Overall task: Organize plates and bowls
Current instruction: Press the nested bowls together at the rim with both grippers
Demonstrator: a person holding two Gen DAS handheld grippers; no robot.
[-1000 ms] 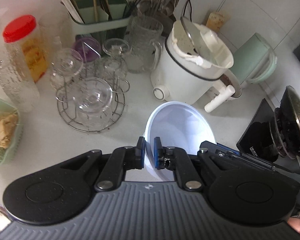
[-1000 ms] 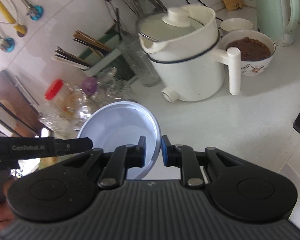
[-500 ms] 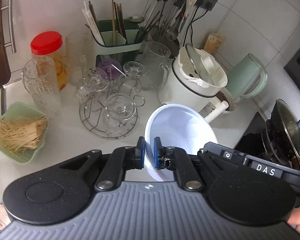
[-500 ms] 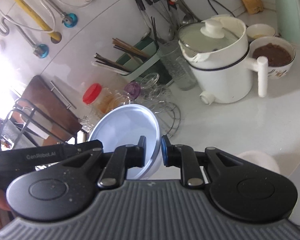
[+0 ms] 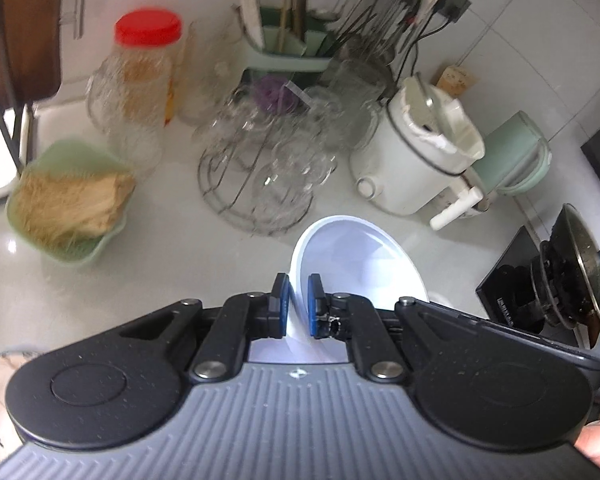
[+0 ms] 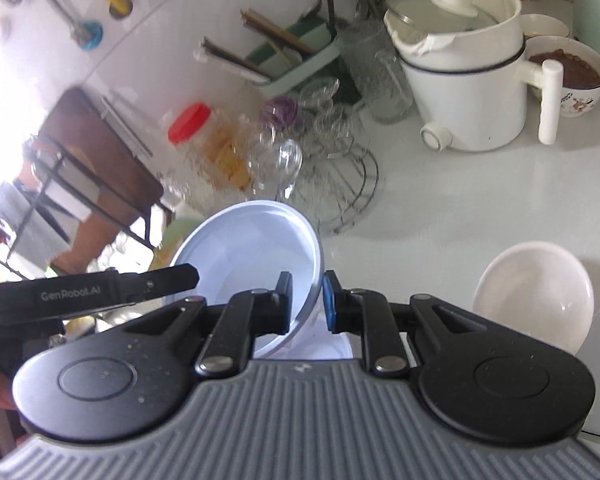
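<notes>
Pale blue-white bowl is held up off the bench, tipped on edge, gripped from both sides. Left tool pinches its near rim, blue pads tight on the thin wall. Right tool pinches the opposite rim, pads a bit wider apart, wall clamped between them. In the right wrist view the left tool's black arm w/ white lettering comes in from the left, reaching the bowl's rim.

A 2nd bowl, plain white, sits on the bench just right of the right tool, empty, upright.

Past the held bowl: round wire rack w/ upturned clear glasses, blurred. Right of the rack, a white electric pot w/ side handle & lid; beside it a pale green kettle. Behind the pot in the right wrist view, a flowered bowl w/ brown contents & a small white bowl further back.

Far side by the wall: green utensil caddy w/ chopsticks. Left of the rack, a red-lidded jar and clear textured glasses. Near left, a green basket holding dry noodles. Far right edge: dark pan on a stove.
</notes>
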